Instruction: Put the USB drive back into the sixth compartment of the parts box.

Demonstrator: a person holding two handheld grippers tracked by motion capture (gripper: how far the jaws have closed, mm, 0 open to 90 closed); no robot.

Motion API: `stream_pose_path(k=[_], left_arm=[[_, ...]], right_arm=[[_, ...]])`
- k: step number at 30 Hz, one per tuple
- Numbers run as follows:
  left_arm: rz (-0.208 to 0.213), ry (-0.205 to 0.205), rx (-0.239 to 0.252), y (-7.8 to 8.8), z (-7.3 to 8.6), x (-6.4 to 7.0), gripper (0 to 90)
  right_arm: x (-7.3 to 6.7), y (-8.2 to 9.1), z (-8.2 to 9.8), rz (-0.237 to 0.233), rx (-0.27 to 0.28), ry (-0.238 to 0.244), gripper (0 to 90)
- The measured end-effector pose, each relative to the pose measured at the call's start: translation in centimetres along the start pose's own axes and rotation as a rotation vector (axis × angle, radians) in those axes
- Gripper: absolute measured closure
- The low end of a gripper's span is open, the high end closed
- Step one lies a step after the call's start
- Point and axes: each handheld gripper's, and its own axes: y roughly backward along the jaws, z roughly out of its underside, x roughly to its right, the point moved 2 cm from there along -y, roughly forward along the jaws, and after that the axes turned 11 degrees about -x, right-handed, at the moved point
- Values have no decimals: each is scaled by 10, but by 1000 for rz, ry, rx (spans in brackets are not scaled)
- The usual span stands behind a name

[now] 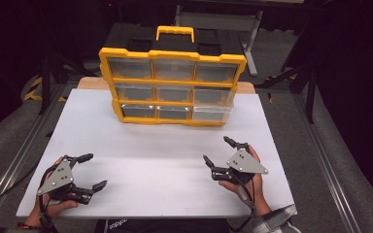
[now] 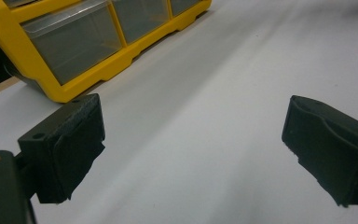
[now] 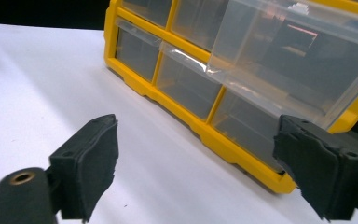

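A yellow organizer [image 1: 172, 80] with a carry handle and several clear drawers stands upright at the back middle of the white table [image 1: 150, 145]. Its middle right drawer [image 1: 213, 96] juts out a little from the frame. In the right gripper view that drawer [image 3: 284, 60] sticks out toward me, above the organizer's yellow frame [image 3: 214, 135]. My left gripper [image 1: 97, 170] rests near the front left, jaws wide apart, nothing between them. My right gripper [image 1: 215, 149] is at the front right, aimed at the organizer, open and empty. In the left gripper view, the left gripper [image 2: 191, 154] faces bare table, the organizer [image 2: 98, 70] off to the upper left.
The table's front edge lies just below both hands. Bare white surface lies between the grippers and the organizer. Dark floor, metal rails and stand legs [image 1: 252, 43] surround the table.
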Motion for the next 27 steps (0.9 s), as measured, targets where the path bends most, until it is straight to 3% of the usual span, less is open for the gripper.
stream_pose_path(k=[7, 9, 15, 22, 27], left_arm=[[5, 4, 2, -1, 0, -1, 64], [5, 2, 1, -1, 0, -1, 63], [4, 7, 4, 0, 1, -1, 60], [0, 17, 14, 1, 2, -3, 57], [1, 11, 9, 1, 2, -3, 57]], right_arm=[[-3, -1, 16, 5, -19, -10, 112], [-6, -1, 25, 35, -39, 36, 116], [-10, 0, 36, 49, -56, 38, 107], [-12, 1, 44, 28, -56, 15, 107], [-12, -1, 43, 28, -63, 25, 109]])
